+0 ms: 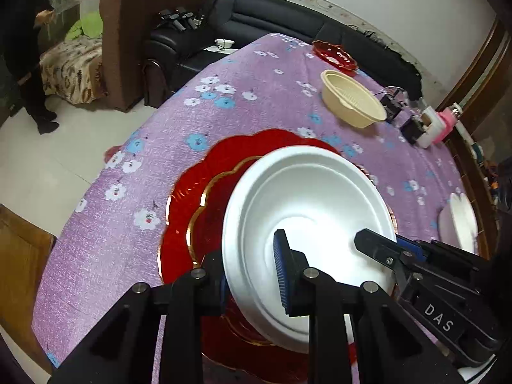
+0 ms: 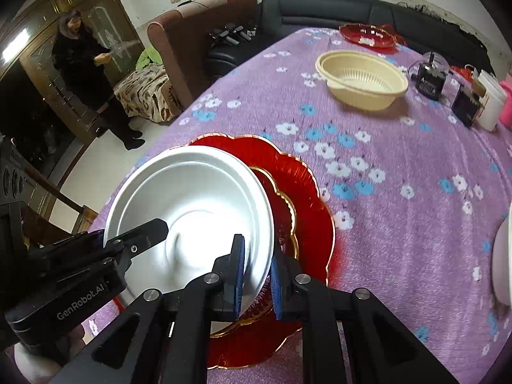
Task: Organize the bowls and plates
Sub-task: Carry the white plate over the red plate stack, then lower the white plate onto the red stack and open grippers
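Note:
A white bowl [image 1: 307, 217] is tilted over a large red scalloped plate [image 1: 192, 211] with a gold rim on the purple flowered tablecloth. My left gripper [image 1: 252, 275] is shut on the bowl's near-left rim, one finger inside and one outside. My right gripper [image 2: 256, 275] is shut on the bowl's [image 2: 192, 198] right rim above the red plate [image 2: 304, 198]. Each gripper shows in the other's view: the right one [image 1: 377, 243] and the left one [image 2: 144, 233].
A cream strainer bowl [image 1: 352, 102] [image 2: 361, 80] and a small red dish [image 1: 334, 54] [image 2: 368, 33] sit farther back. Black devices and a white-pink box [image 1: 432, 124] stand at the right. A white dish [image 1: 460, 220] lies at the right edge. Sofas and a standing person [image 2: 86, 70] are beyond the table.

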The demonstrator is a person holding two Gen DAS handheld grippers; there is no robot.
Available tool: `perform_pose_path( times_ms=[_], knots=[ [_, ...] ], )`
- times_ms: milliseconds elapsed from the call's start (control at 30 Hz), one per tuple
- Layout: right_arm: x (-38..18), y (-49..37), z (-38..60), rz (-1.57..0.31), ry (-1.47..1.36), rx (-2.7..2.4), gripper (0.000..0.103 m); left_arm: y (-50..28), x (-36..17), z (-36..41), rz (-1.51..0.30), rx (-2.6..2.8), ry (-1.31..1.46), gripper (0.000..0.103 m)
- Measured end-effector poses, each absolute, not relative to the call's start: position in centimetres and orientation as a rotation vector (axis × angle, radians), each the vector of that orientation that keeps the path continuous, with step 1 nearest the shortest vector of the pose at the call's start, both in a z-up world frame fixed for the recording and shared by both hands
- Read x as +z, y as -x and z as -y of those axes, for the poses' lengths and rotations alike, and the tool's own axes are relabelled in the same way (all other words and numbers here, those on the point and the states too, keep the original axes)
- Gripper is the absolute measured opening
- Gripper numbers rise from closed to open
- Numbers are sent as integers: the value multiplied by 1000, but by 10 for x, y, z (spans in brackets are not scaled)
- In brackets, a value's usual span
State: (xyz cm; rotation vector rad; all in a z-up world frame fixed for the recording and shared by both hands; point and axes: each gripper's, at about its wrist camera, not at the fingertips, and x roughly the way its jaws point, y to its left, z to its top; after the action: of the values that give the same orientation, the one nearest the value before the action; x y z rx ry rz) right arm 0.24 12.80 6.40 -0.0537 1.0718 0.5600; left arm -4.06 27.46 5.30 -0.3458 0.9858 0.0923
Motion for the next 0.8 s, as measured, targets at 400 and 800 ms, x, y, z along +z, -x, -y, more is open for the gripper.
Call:
perform_pose_path(
  times_ms=[400, 800],
  knots=[
    [45, -5, -131, -1077, 1, 555, 17, 63, 75, -288, -863, 128, 395, 60],
    [89, 21, -104, -871, -38, 541, 44, 124, 140, -262, -520, 249, 295, 84]
  ],
)
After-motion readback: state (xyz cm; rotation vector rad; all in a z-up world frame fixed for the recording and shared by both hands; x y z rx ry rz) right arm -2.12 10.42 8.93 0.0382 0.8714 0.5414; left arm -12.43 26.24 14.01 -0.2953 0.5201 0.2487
